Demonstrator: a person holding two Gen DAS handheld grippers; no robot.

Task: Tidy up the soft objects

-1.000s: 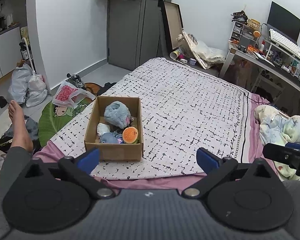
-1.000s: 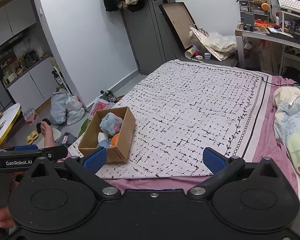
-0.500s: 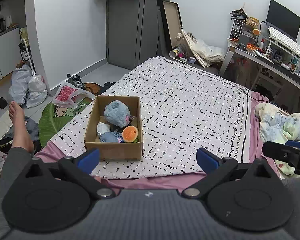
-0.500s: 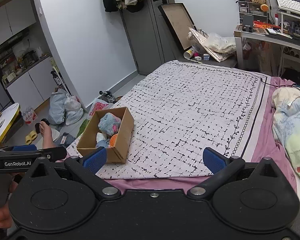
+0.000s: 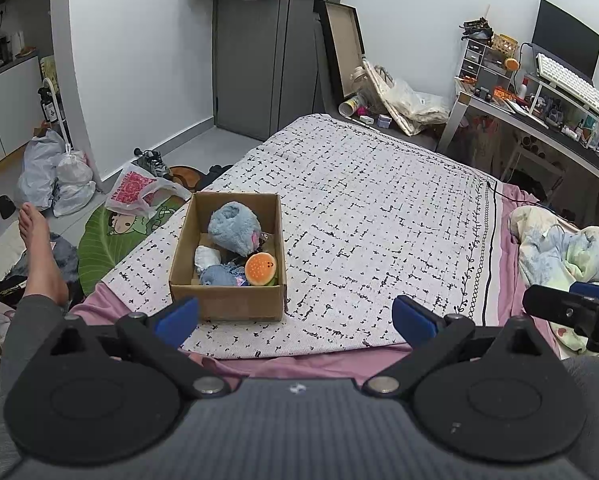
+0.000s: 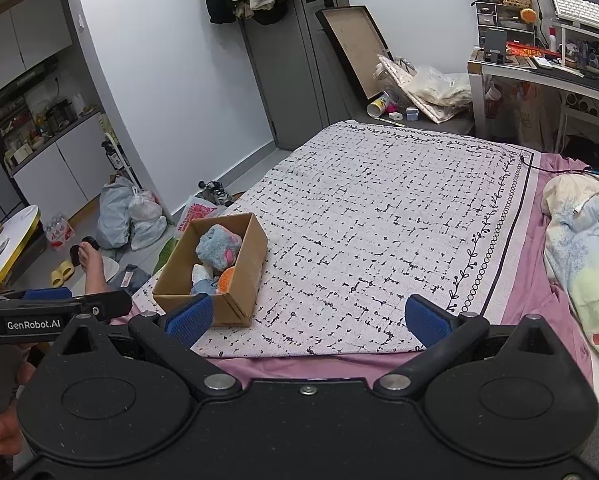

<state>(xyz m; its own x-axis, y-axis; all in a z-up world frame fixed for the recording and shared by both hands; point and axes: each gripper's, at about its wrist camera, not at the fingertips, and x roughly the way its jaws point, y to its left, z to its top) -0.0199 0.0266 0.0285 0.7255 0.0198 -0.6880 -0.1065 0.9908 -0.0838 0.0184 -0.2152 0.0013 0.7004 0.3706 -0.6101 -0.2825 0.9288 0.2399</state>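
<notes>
A cardboard box [image 5: 227,304] stands on the near left corner of the patterned bed cover [image 5: 379,216]. Inside lie a fluffy blue plush [image 5: 233,227], an orange burger plush [image 5: 261,269], a small white soft toy [image 5: 206,257] and a blue one [image 5: 218,277]. The box also shows in the right wrist view [image 6: 243,276]. My left gripper [image 5: 295,316] is open and empty, held back from the bed's near edge, just right of the box. My right gripper [image 6: 307,318] is open and empty, further right.
A crumpled pastel blanket [image 5: 559,248] lies on the bed's right side. A cluttered desk [image 5: 539,120] stands at the far right. Bags [image 5: 55,176], a green mat [image 5: 111,236] and a person's bare foot [image 5: 39,248] are on the floor at the left.
Both grippers have shifted slightly, so the views tilt a little. The box and the toys have not moved. Both grippers stay open.
</notes>
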